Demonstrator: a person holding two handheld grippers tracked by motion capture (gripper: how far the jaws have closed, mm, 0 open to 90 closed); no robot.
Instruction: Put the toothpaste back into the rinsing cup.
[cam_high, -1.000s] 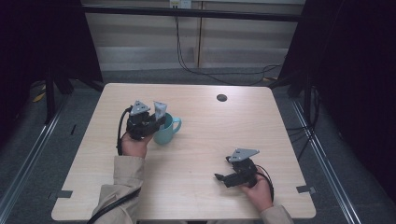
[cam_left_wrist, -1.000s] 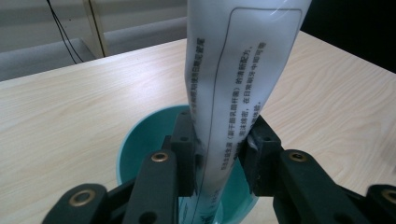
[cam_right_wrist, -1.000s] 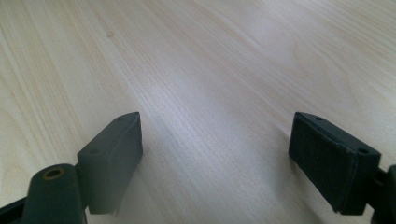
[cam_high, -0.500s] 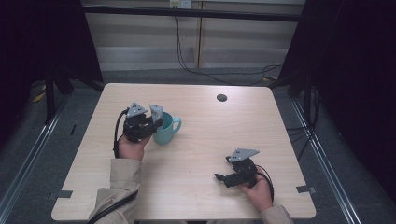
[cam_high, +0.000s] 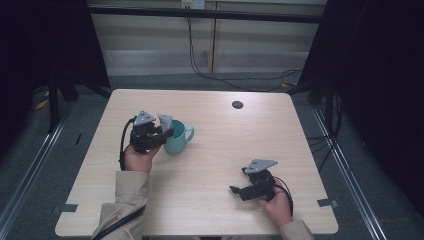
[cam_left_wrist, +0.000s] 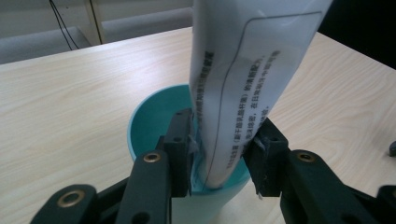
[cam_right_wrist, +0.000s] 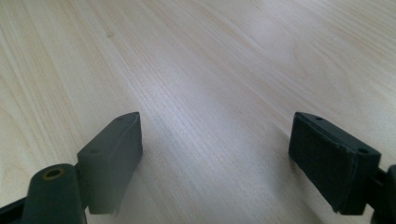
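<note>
The left gripper (cam_left_wrist: 219, 156) stands over the teal cup (cam_high: 176, 140) on the left half of the table (cam_high: 220, 200), with a white printed tube (cam_left_wrist: 247, 84) upright between its pads, lower end inside the cup. The jaws have just been opening; the left pad (cam_left_wrist: 180, 140) appears barely clear of the tube, the right pad (cam_left_wrist: 266, 149) sits at its edge, so the tube seems to be released. For a clean release, the operator opens the jaws fully before lifting, then withdraws straight up so the pads do not drag the tube or tip the cup.

The right gripper (cam_right_wrist: 215, 158) rests near the right front of the table, jaws wide apart and empty.

The tube's bottom end and the cup floor are hidden by the cup wall; the tube's top is cut off in the left gripper view.
</note>
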